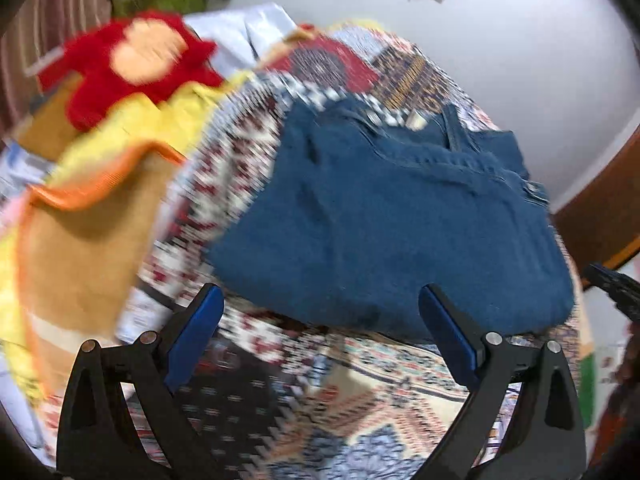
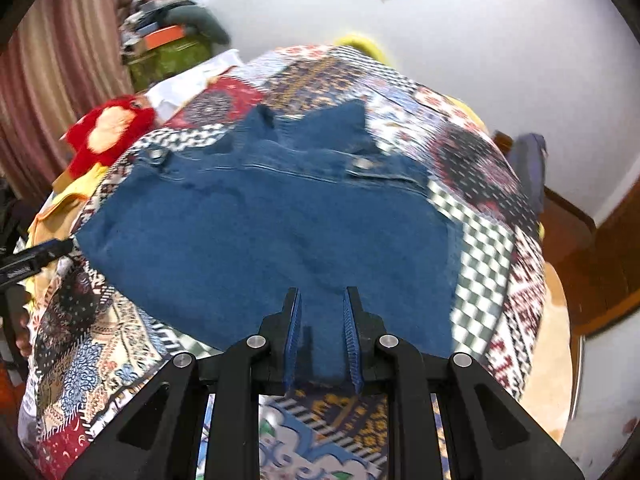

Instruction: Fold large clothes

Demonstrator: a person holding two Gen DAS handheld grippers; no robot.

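Observation:
A blue denim jacket [image 1: 384, 216] [image 2: 264, 232] lies flat on a patchwork quilt [image 2: 484, 248] covering the bed, collar and buttoned chest pockets at the far side. In the right wrist view my right gripper [image 2: 322, 292] is shut on the jacket's near hem, with a fold of denim pinched between the blue pads [image 2: 295, 336]. My left gripper [image 1: 320, 292] stands wide open just short of the jacket's near left edge, nothing between its fingers [image 1: 196, 332]. The left gripper's tip [image 2: 36, 260] also shows at the left border of the right wrist view.
A red plush item [image 1: 136, 68] lies on yellow and mustard garments [image 1: 88, 232] at the quilt's left side. Behind stand a white cloth [image 2: 192, 80], a green box with clutter [image 2: 168, 56], a striped curtain [image 2: 60, 60] and a white wall. Wooden furniture [image 2: 608, 264] is on the right.

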